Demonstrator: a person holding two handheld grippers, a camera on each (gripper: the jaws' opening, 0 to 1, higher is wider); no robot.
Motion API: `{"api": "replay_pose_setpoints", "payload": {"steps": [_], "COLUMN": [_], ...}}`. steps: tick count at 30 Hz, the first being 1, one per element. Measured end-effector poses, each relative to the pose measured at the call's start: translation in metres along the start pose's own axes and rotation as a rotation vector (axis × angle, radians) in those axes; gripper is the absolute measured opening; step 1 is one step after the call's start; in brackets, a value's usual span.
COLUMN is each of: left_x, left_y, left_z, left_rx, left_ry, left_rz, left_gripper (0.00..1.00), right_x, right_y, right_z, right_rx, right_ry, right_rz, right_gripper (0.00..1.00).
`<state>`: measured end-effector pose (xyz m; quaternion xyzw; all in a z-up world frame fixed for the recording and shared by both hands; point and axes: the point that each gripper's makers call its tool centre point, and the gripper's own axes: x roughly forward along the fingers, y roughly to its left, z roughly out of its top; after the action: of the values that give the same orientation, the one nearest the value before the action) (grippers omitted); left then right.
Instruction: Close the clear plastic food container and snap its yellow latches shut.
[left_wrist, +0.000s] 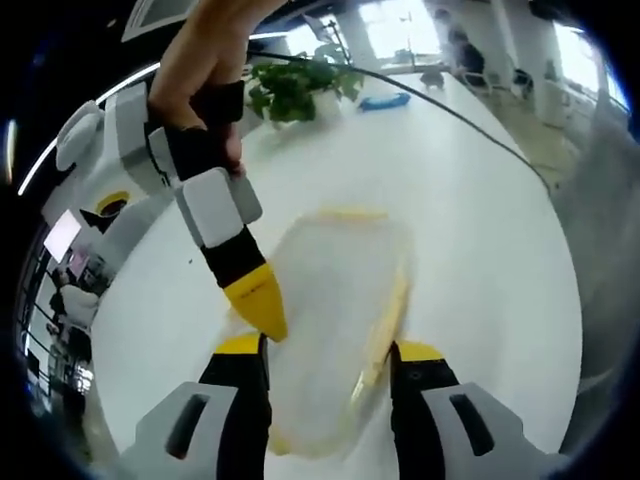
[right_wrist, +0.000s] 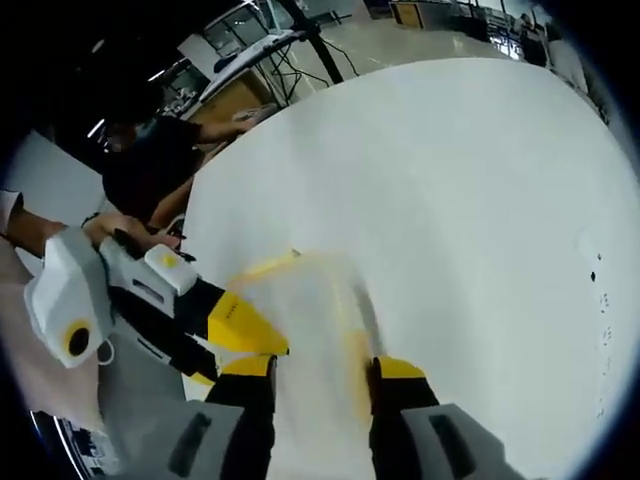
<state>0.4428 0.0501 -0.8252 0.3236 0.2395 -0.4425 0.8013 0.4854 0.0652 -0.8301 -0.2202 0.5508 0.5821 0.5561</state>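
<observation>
The clear plastic container (left_wrist: 335, 300) lies on the white table (left_wrist: 470, 200), blurred, with a yellow latch (left_wrist: 385, 325) along its right side and another (left_wrist: 350, 213) at its far edge. My left gripper (left_wrist: 330, 352) stands open, its jaws on either side of the container's near end. The right gripper (left_wrist: 262, 305), held by a hand, comes down from the upper left and its yellow tip touches the container's left edge. In the right gripper view, the container (right_wrist: 310, 310) lies between the jaws of my open right gripper (right_wrist: 322, 368), with the left gripper (right_wrist: 235, 330) at its left side.
A potted green plant (left_wrist: 295, 90) and a small blue object (left_wrist: 385, 101) stand at the table's far end. A person in dark clothes (right_wrist: 155, 165) sits beyond the table edge (right_wrist: 230, 150). Broad bare tabletop (right_wrist: 470, 200) stretches to the right.
</observation>
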Motion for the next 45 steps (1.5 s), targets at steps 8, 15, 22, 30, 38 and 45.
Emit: {"api": "replay_pose_setpoints", "payload": {"steps": [8, 15, 22, 30, 38, 45], "left_x": [-0.001, -0.002, -0.003, -0.004, -0.006, -0.01], "left_y": [0.0, 0.0, -0.001, -0.002, -0.002, 0.001], "left_z": [0.001, 0.001, 0.003, 0.005, 0.008, 0.013], "left_rx": [0.002, 0.006, 0.003, -0.039, -0.08, -0.183], "left_ry": [0.002, 0.001, -0.007, -0.019, -0.034, -0.065], "left_rz": [0.003, 0.005, 0.001, -0.009, -0.041, -0.052], "left_gripper": [0.44, 0.44, 0.45, 0.47, 0.48, 0.47], "right_x": [0.0, 0.0, -0.003, -0.008, -0.01, -0.014], "right_y": [0.005, 0.004, 0.006, 0.008, 0.012, 0.008], "right_z": [0.001, 0.003, 0.004, 0.004, 0.006, 0.004], "right_rx": [-0.014, -0.02, -0.023, -0.038, -0.088, -0.031], "right_ry": [-0.062, -0.1, -0.155, -0.2, -0.207, -0.279], "right_rz": [-0.06, -0.073, -0.144, -0.259, -0.351, -0.399], "right_gripper": [0.42, 0.43, 0.44, 0.43, 0.4, 0.4]}}
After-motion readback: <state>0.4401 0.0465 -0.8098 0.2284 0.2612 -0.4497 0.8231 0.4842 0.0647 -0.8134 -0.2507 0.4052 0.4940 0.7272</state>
